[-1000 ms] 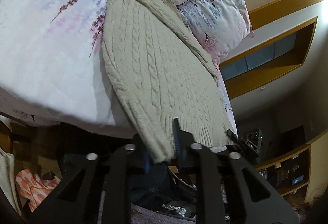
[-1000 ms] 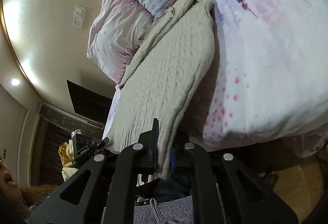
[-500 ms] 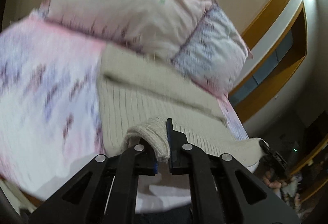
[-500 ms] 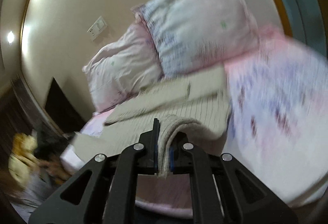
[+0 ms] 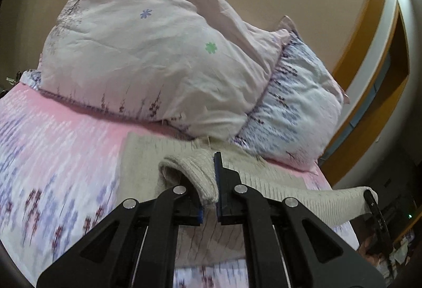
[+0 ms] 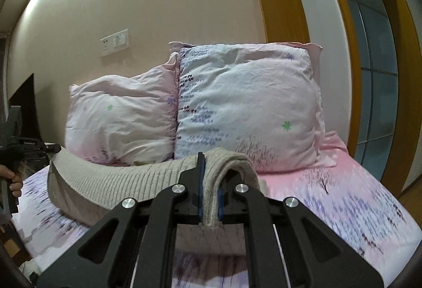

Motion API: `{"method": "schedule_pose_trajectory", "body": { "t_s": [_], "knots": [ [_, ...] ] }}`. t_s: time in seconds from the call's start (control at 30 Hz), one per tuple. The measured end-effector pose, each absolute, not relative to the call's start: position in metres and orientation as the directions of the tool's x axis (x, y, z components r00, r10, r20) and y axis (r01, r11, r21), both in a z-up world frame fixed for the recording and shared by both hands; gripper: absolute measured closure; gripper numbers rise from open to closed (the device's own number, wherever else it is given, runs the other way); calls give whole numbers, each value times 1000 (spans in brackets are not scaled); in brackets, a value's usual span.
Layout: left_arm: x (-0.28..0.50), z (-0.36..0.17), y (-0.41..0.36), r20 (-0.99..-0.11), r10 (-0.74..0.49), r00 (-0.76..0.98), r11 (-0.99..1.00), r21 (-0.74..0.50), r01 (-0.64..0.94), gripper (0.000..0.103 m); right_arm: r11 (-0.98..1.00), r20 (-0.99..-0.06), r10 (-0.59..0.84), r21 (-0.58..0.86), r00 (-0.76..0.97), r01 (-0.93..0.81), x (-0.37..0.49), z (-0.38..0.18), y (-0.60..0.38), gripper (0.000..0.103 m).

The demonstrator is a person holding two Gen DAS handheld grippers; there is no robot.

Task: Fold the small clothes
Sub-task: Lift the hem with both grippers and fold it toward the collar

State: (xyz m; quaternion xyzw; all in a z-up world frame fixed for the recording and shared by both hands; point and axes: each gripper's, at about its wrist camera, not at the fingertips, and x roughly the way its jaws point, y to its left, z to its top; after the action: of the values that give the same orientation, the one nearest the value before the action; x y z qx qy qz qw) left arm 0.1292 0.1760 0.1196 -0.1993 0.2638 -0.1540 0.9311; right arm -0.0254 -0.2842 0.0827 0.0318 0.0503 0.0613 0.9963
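A beige cable-knit sweater (image 5: 277, 184) lies on the bed, its near hem lifted and carried over its far part. My left gripper (image 5: 209, 191) is shut on the left corner of the hem. My right gripper (image 6: 209, 194) is shut on the right corner of the sweater (image 6: 118, 182), which sags in a band between both grippers. The other gripper shows at the right edge of the left wrist view (image 5: 375, 211) and at the left edge of the right wrist view (image 6: 15, 148).
Two floral pillows (image 6: 245, 103) (image 6: 118, 122) lean on the wall just behind the sweater. The pink floral bedsheet (image 5: 52, 156) spreads to both sides. A wood-framed window (image 6: 369, 77) stands at the right, and wall switches (image 6: 114, 41) are above the pillows.
Both grippers have lifted the hem from the bed's near edge and swung it forward toward the pillows, doubling the sweater over itself. The views tipped up from the bed to the wall.
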Motion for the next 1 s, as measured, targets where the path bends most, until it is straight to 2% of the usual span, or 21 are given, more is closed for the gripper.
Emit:
{"method": "schedule_pose_trajectory", "body": {
  "t_s": [0.07, 0.27, 0.47, 0.7, 0.77, 0.83, 0.87, 0.93, 1.0],
  "knots": [
    [150, 118, 172, -438, -374, 817, 884, -436, 171, 98, 992, -111, 105, 87, 988, -96, -6, 85, -286, 96],
    [213, 102, 149, -501, -324, 803, 918, -371, 139, 98, 983, -242, 43, 185, 969, 3, 67, 78, -295, 96],
    [250, 65, 145, -571, -307, 761, 916, -394, 74, 98, 970, -381, 39, 236, 924, 56, 127, 53, -300, 96],
    [272, 40, 142, -625, -301, 720, 917, -398, 38, 98, 916, -515, 67, 372, 855, 152, 171, 24, -318, 93],
    [279, 35, 141, -637, -306, 708, 913, -408, 28, 98, 887, -562, 71, 414, 824, 206, 182, 14, -325, 86],
    [285, 30, 141, -645, -320, 694, 904, -426, 21, 98, 848, -593, 95, 468, 800, 247, 191, 6, -333, 69],
    [290, 28, 141, -652, -327, 684, 900, -436, 15, 98, 820, -598, 122, 510, 792, 259, 196, 3, -338, 66],
    [297, 23, 142, -662, -349, 664, 886, -464, 3, 98, 790, -592, 157, 556, 790, 260, 202, 2, -342, 53],
    [301, 20, 144, -665, -364, 653, 873, -487, -10, 95, 790, -586, 162, 559, 794, 252, 204, 7, -339, 47]
  ]
}}
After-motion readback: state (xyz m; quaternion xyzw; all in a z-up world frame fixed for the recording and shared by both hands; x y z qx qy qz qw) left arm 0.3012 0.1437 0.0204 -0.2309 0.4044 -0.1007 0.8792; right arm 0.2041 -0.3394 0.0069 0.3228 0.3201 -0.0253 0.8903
